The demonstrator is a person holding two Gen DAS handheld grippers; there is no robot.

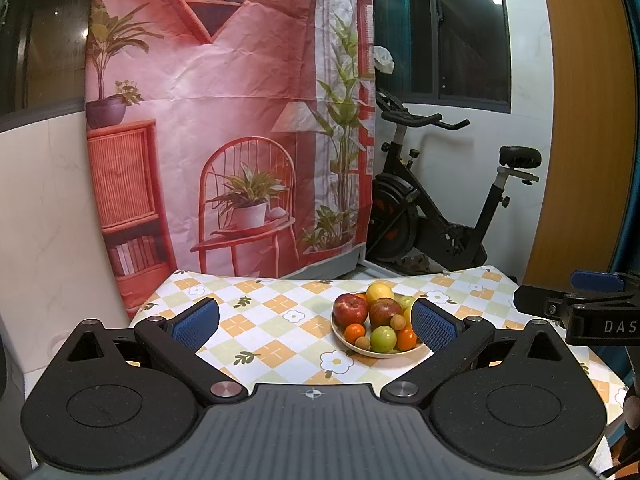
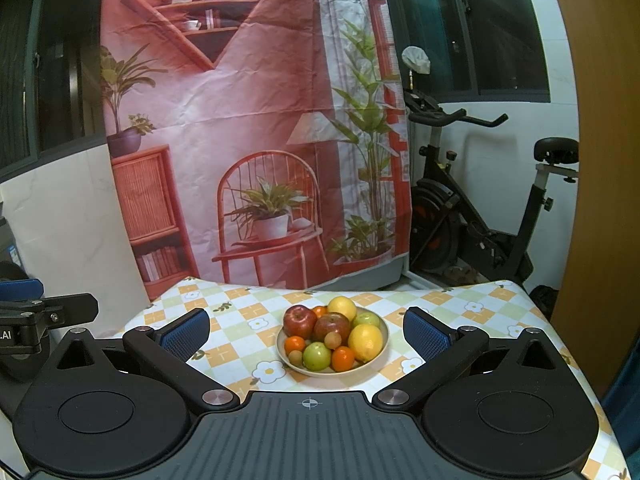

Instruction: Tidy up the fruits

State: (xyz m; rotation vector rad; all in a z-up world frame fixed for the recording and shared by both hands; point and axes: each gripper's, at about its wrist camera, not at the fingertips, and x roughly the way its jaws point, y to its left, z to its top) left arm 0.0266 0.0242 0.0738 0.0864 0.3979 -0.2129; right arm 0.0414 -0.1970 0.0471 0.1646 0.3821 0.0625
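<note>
Both the left hand-held gripper (image 1: 316, 326) and right hand-held gripper (image 2: 306, 334) hover with fingers apart, empty, facing the plate (image 2: 382, 330) of fruits (image 2: 334, 338) mid-desk (image 2: 240, 312), seemingly poised to pick.

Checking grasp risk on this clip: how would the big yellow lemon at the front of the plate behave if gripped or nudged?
The lemon looks rounded and smooth-skinned, so it could slip or roll. It lies against neighbouring fruit on the plate, so nudging it would probably disturb them. It looks firm.
</note>
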